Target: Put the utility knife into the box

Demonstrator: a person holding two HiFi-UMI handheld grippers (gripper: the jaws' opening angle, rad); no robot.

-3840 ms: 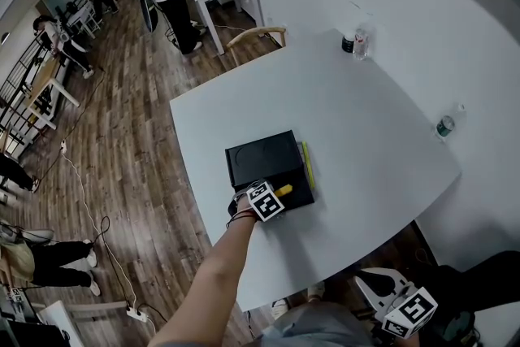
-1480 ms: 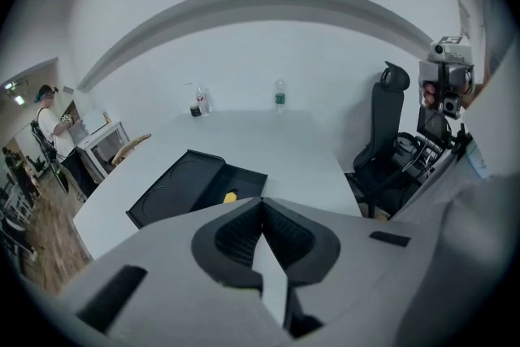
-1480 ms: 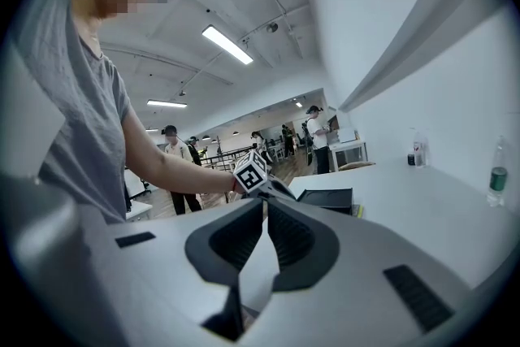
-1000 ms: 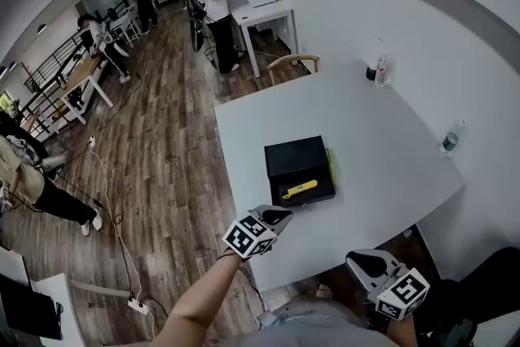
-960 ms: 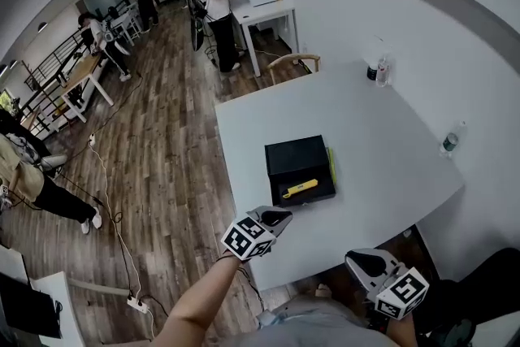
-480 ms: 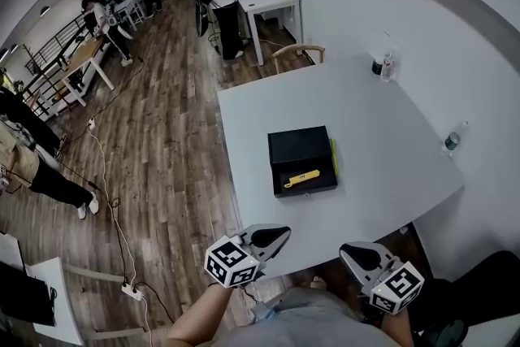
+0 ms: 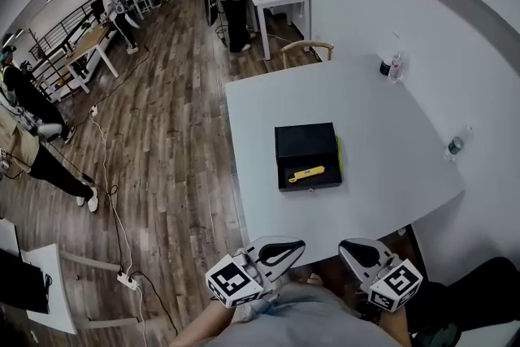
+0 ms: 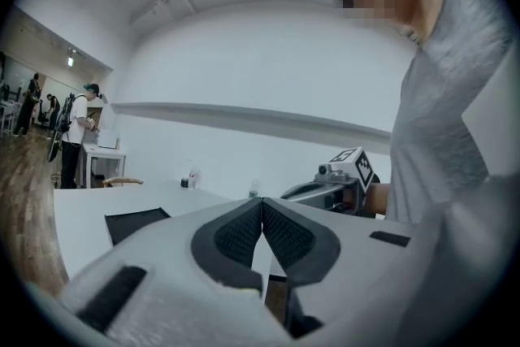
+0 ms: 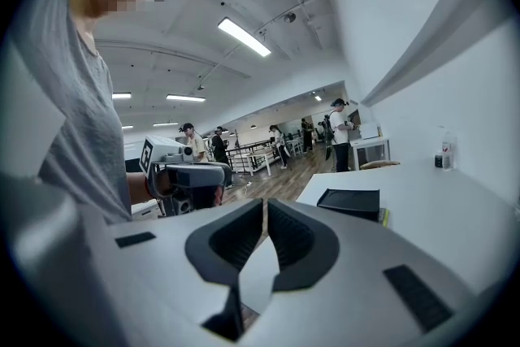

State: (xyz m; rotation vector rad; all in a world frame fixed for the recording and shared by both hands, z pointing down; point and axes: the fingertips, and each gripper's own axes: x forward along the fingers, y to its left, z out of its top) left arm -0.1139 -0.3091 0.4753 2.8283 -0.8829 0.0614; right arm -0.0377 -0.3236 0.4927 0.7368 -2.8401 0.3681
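A yellow utility knife lies inside the open black box on the white table. Nothing touches either of them. My left gripper hangs off the table's near edge, close to my body, pointing right; its pads meet with nothing between them. My right gripper faces it from the right, also shut and empty. The box shows far off in the left gripper view and in the right gripper view.
A thin yellow-green strip lies along the box's right side. Two bottles stand at the table's far corner and another at its right edge. A wooden chair sits beyond the table. Several people stand across the wooden floor.
The left gripper let go of the knife in the box, then drew back past the table's near edge toward my body. The right gripper has barely moved.
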